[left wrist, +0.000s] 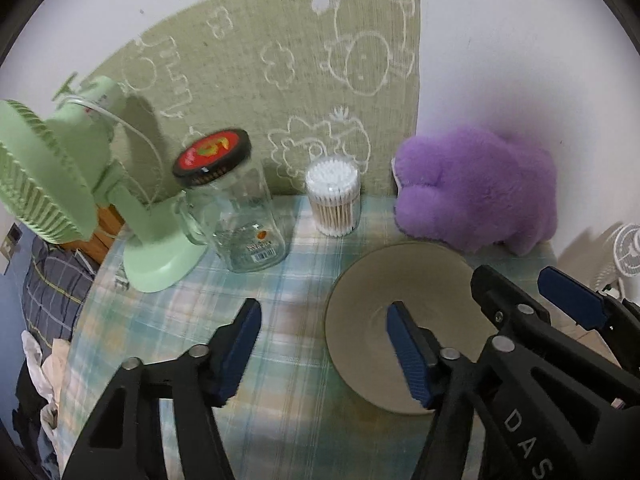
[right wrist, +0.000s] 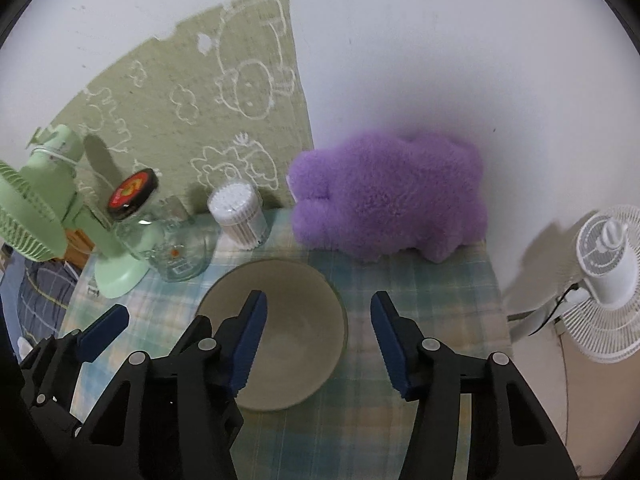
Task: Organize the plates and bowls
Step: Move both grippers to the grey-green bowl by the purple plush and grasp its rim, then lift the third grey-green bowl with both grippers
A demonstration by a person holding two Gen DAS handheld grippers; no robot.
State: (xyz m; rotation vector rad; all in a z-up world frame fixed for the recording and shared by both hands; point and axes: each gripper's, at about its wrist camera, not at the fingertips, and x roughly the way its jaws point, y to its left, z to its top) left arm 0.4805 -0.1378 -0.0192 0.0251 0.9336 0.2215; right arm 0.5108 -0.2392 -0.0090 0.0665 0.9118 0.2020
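A beige bowl [left wrist: 404, 308] sits on the plaid tablecloth [left wrist: 200, 312], empty; it also shows in the right wrist view [right wrist: 296, 320]. My left gripper [left wrist: 324, 344] is open and empty, its right finger over the bowl's inside, its left finger over the cloth. My right gripper [right wrist: 318, 340] is open and empty, its left finger over the bowl, its right finger over the cloth beyond the rim. The right gripper [left wrist: 532, 300] also shows in the left wrist view, at the bowl's right side.
At the back stand a green desk fan [left wrist: 80, 200], a glass jar with a red-and-black lid [left wrist: 236, 208], a cotton-swab tub [left wrist: 334, 196] and a purple plush toy [left wrist: 476, 192]. A white standing fan [right wrist: 608, 276] is right of the table. Bedding lies left below.
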